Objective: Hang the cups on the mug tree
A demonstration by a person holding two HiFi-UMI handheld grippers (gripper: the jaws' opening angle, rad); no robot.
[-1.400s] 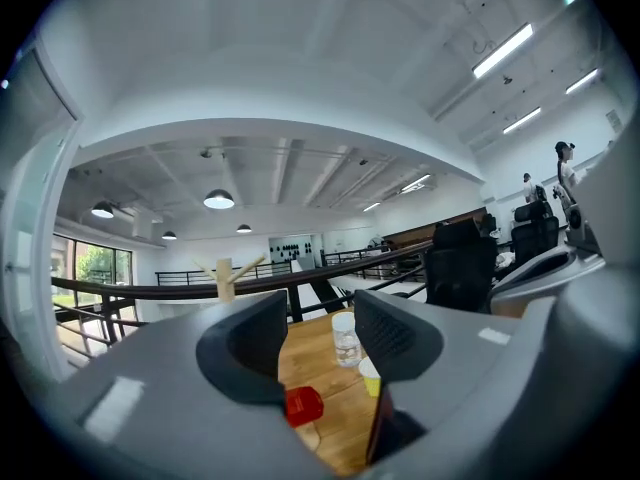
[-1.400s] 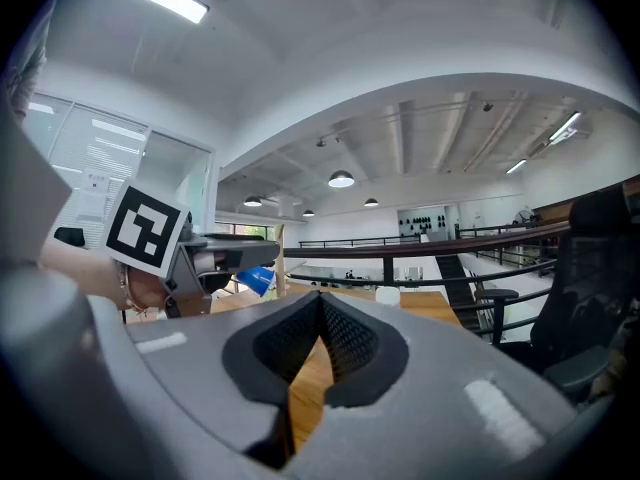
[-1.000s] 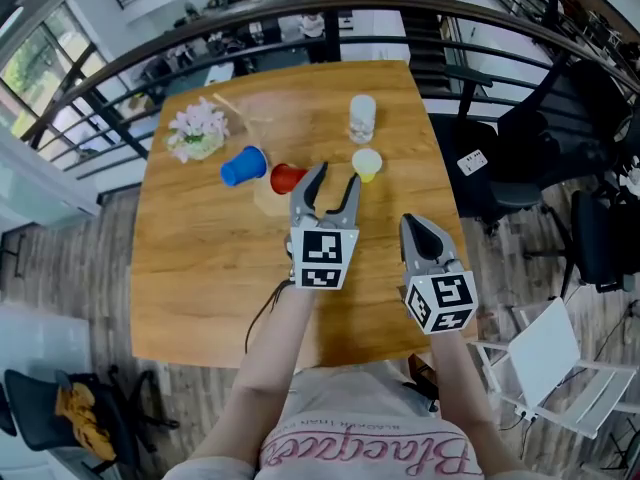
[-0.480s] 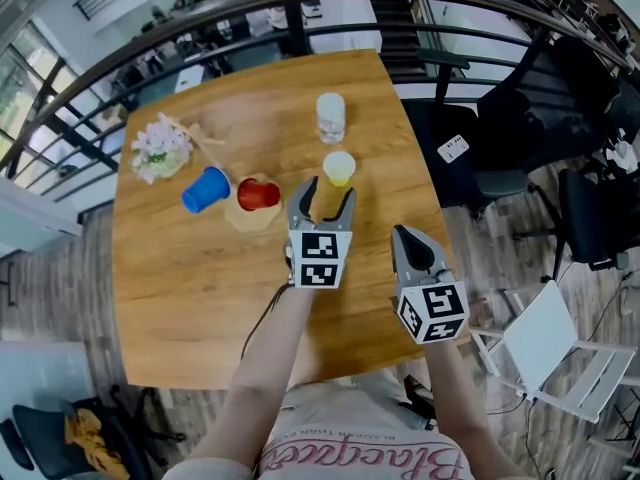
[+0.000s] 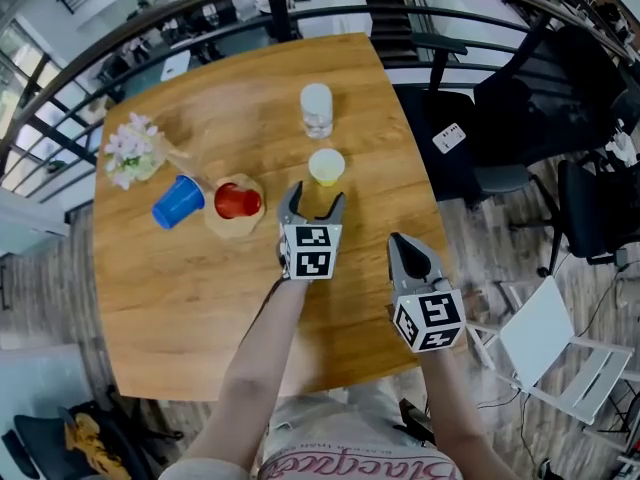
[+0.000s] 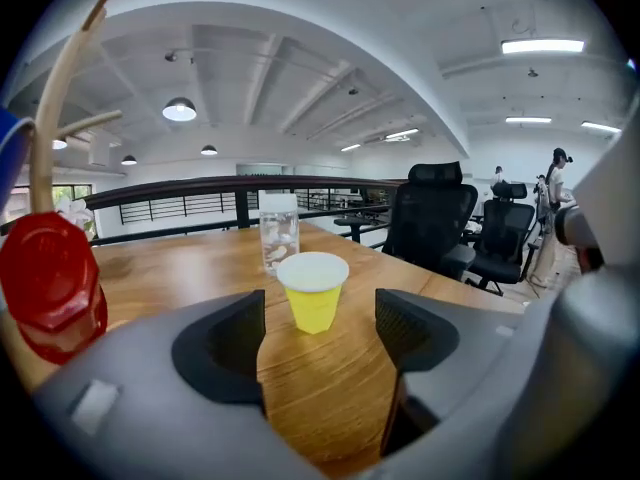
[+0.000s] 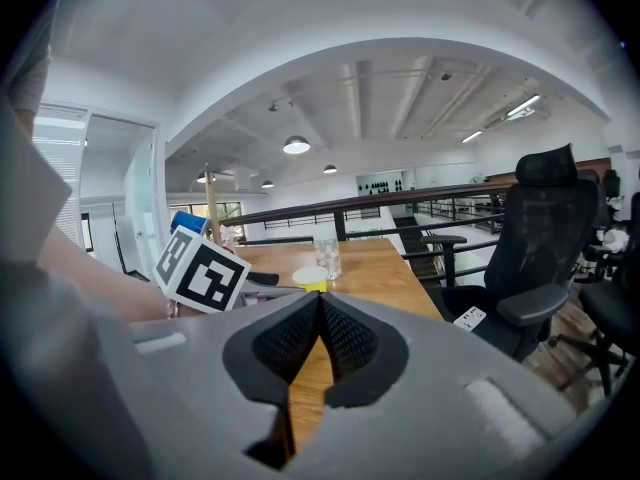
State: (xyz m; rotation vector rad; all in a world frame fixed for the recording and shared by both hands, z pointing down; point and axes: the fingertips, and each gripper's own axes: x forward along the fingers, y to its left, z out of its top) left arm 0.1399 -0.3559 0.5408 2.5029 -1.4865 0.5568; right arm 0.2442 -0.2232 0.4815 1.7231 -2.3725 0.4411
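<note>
Cups first: three in all, one yellow [image 5: 326, 166], one red [image 5: 237, 200], one blue [image 5: 178, 202], plus a single clear tumbler [image 5: 316, 110] further up the wooden table [image 5: 200, 308]. One mug tree [image 6: 45, 138] stands on a round wooden base [image 5: 222, 226]. The red cup and the blue cup are up on its branches, as far as I can tell. The yellow cup stands upright on the table, white inside, near the tree and not on it. Whether it or the tumbler holds anything I cannot tell. One bunch of pale flowers [image 5: 132, 148] lies near the table's far left corner.

I hold two grippers. My left gripper [image 5: 314, 198] has just been opening its jaws; they stand wide apart, with the yellow cup just beyond the tips and nothing pressed between them. My right gripper [image 5: 398, 240] hangs over the table's near edge, jaws closed together on nothing.

Each gripper carries one cube of black-and-white square markers, without words. A white tag [image 5: 449, 138] lies on a black office chair; its print is too small to read
</note>
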